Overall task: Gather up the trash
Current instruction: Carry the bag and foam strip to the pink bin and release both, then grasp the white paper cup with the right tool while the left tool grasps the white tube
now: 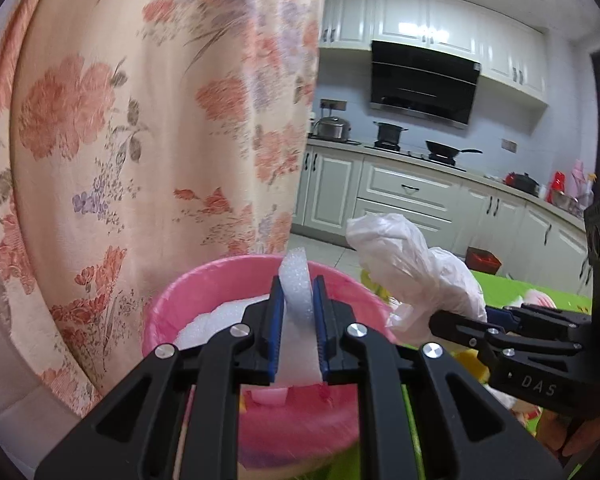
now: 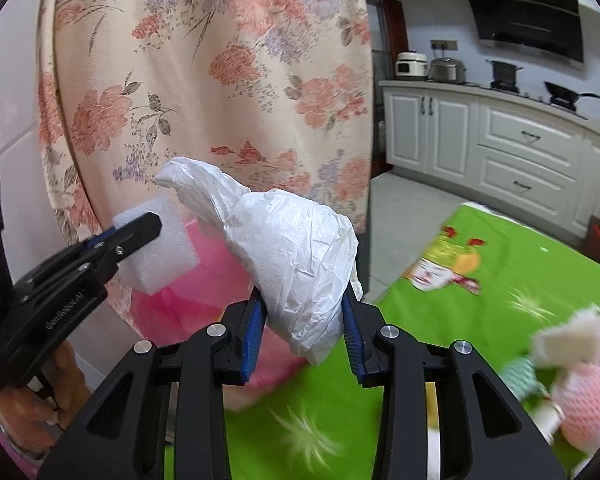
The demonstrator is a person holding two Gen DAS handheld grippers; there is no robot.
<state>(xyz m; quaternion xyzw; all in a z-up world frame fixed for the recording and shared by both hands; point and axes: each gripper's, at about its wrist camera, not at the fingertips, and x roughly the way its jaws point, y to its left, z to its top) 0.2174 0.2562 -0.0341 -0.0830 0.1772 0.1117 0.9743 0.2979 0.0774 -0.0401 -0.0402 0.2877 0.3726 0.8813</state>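
Kitchen, floral curtain (image 1: 140,120); left hand-held gripper (image 1: 297,332) pinches foam slab (image 1: 296,300), right hand-held gripper (image 2: 304,328) crinkled plastic bag (image 2: 296,256).

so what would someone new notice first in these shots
Probably the two loads: the left gripper pinches a white foam strip right over the pink bin, and the right gripper clamps a crumpled white bag beside it. Behind both hangs a big floral curtain, with a green mat to the right.
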